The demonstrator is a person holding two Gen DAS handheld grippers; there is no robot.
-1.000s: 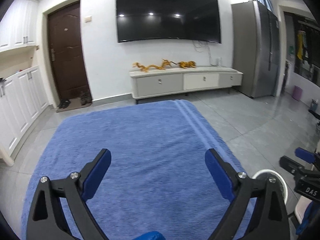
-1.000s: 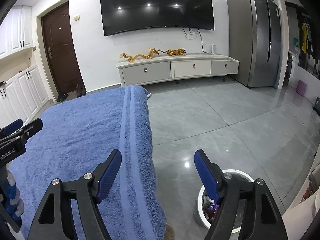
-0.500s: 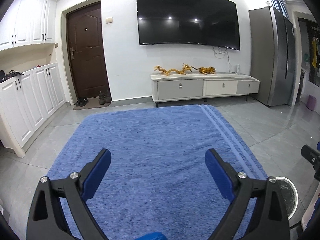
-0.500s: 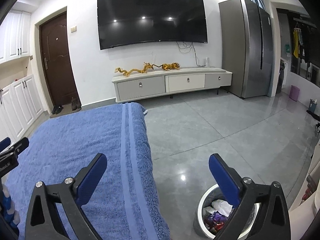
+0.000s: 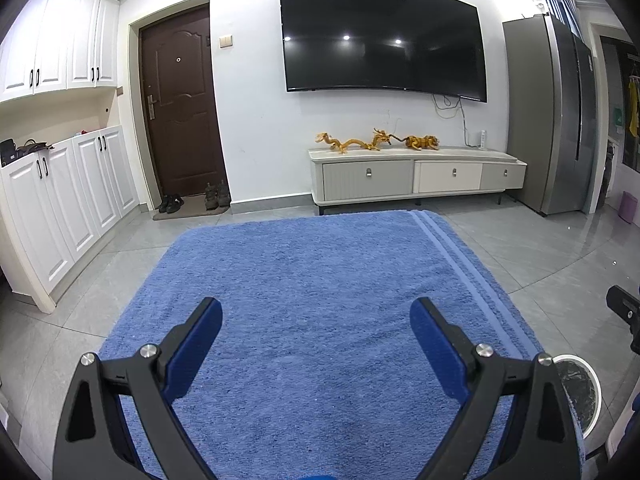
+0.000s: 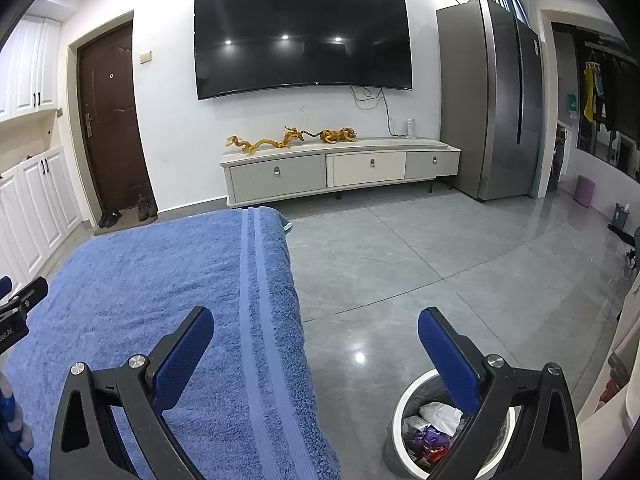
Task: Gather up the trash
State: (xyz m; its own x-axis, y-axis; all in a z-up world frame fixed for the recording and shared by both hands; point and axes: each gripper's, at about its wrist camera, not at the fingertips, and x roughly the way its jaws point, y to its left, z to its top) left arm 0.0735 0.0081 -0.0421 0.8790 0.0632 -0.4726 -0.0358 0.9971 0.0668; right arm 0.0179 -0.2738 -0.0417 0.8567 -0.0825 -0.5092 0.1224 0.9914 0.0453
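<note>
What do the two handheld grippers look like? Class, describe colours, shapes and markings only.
Both the left gripper and the right gripper have matte black, angular frames with triangular cut-outs and round silver bolt heads. Their jaws are flat paddles faced with textured blue pads. Partly cut-off white lettering shows on the left gripper's body in the right wrist view. No cables or sleeves are visible.

Evenly bright in both views, lit by ceiling downlights. Three lamp reflections on dark TV (image 6: 302,36), two in left wrist view. Small glare spot on glossy floor tiles (image 6: 360,357) near bin (image 6: 402,404). Soft, weak shadows only. Strong fisheye bowing: door (image 5: 182,108) and fridge (image 5: 568,120) edges curve, black vignette at all corners. Sharp mid-frame, towel (image 5: 320,300) pile crisp; slight softness and smearing at far right edges.
</note>
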